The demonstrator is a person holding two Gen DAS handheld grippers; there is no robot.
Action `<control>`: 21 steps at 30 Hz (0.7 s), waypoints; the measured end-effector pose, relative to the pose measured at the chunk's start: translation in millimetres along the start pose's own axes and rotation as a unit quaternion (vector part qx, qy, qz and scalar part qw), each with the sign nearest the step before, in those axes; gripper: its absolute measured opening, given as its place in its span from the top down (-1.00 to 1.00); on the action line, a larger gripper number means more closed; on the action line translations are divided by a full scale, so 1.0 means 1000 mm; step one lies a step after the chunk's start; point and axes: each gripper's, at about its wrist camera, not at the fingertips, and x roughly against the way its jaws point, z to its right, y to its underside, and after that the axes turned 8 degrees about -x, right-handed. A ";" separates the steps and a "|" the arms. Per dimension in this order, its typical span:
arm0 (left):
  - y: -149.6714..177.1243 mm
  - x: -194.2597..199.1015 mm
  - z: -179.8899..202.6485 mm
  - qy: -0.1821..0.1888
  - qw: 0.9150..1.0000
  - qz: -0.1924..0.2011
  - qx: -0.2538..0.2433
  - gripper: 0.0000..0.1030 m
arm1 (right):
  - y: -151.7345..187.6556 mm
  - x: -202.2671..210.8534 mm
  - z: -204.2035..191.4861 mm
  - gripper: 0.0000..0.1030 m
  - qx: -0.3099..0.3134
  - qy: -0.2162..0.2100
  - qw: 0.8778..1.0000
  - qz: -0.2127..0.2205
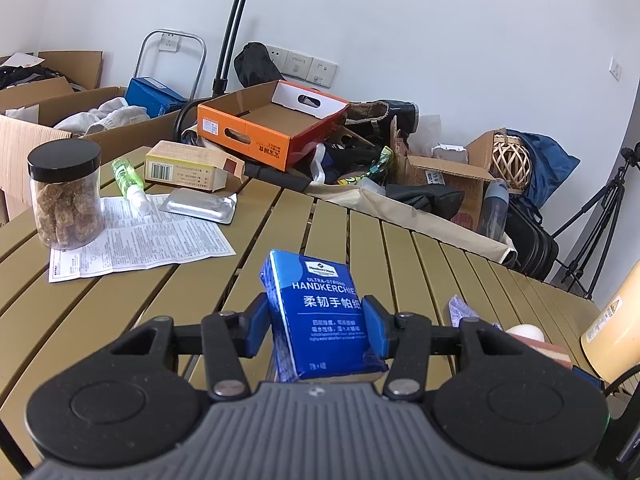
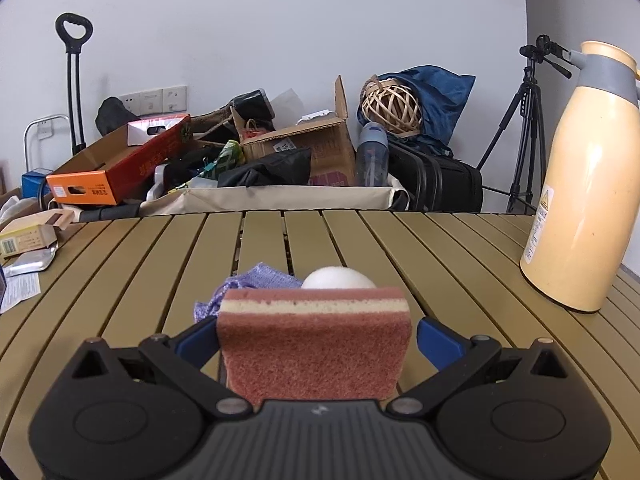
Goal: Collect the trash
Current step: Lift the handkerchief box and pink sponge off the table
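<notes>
**Both grippers loaded over the slatted table**

Left wrist view, lower centre: the left gripper [image 1: 318, 322] is clamped partway closed on a blue tissue pack [image 1: 320, 316] printed "HANDKERCHIEF". Blue pads press on both sides of the pack. The pack stands roughly upright, tilted a little, above the olive slatted table [image 1: 380, 248].

Right wrist view, lower centre: the right gripper [image 2: 316, 334] carries a pink-and-cream sponge [image 2: 314, 340], scouring side toward the camera. The left pad touches the sponge's edge. A narrow gap shows between the right pad and the sponge, so I cannot tell how firm the grip is. The jaws stand fairly wide.

Just behind the sponge, on the table: a white ball-like object [image 2: 338, 279] and a crumpled lilac wrapper [image 2: 256, 280], side by side, partly hidden.

Left view, left side of frame:
- clear jar with a black lid [image 1: 66, 194], brown chunks inside, standing on a printed leaflet [image 1: 136, 240]
- silver blister pack [image 1: 198, 206] overlapping the leaflet's far edge
- small green spray bottle [image 1: 128, 180] lying on its side
- yellow carton [image 1: 188, 168] near the far table edge

Right view, right edge: a cream thermos jug [image 2: 580, 184] upright on the table.

Beyond the table: an orange cardboard tray [image 1: 272, 124], boxes, bags, a woven rattan ball [image 2: 390, 106] and a tripod [image 2: 524, 132] against the white wall.
</notes>
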 end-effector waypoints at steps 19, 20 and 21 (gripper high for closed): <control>0.001 -0.002 0.005 0.002 1.000 0.006 -0.005 0.03 | -0.004 0.006 0.010 -0.90 -0.017 -0.026 0.999 -0.016; 0.002 -0.001 0.006 0.002 1.000 0.006 -0.006 0.03 | -0.005 0.009 0.011 -0.90 -0.018 -0.027 0.999 -0.013; 0.002 0.002 0.006 0.003 1.000 0.007 -0.008 0.03 | -0.006 0.012 0.012 -0.90 -0.019 -0.029 0.999 -0.010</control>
